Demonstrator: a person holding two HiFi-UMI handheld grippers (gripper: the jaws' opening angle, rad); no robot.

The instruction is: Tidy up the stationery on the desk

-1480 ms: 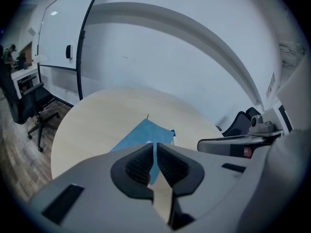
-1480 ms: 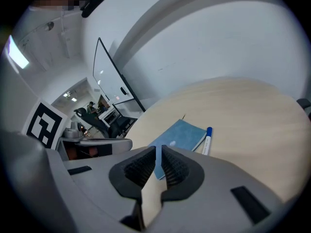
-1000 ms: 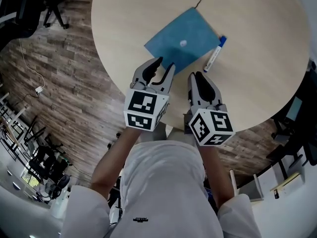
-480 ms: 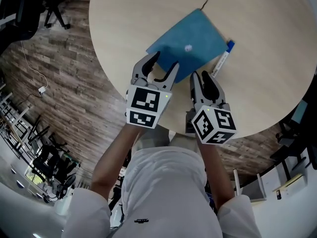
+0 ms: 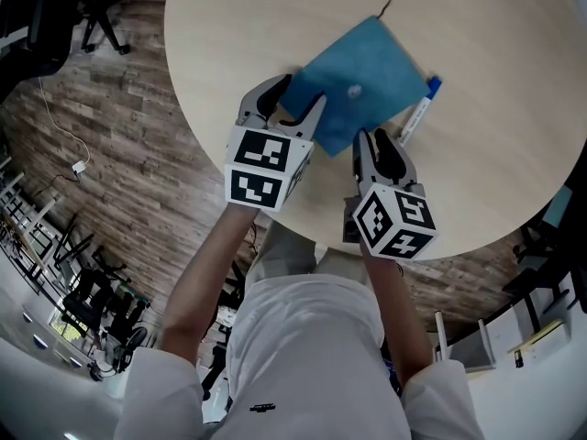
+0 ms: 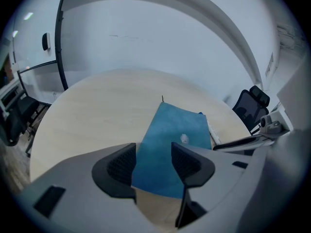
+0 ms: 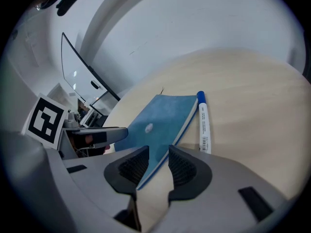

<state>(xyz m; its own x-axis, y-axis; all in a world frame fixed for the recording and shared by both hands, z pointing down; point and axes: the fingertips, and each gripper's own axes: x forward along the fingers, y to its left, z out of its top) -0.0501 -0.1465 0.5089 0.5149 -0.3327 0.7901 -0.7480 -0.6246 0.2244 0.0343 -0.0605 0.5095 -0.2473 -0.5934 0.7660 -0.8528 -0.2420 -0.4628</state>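
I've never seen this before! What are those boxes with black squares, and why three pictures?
A person holds a grabbing tool in each hand: the left gripper and the right gripper. The boxes are part of them. One picture comes from a camera on the person's head, looking down. The other two come from cameras riding on the tools, looking along their fingers. On the round table lie a blue notebook and a marker beside it. Both tools' fingers are apart, near the notebook. Nothing is held.

The notebook (image 5: 362, 85) looks matt and felt-like (slightly fuzzy), the table (image 5: 248, 35) smooth pale wood, the pen (image 5: 420, 110) plastic.
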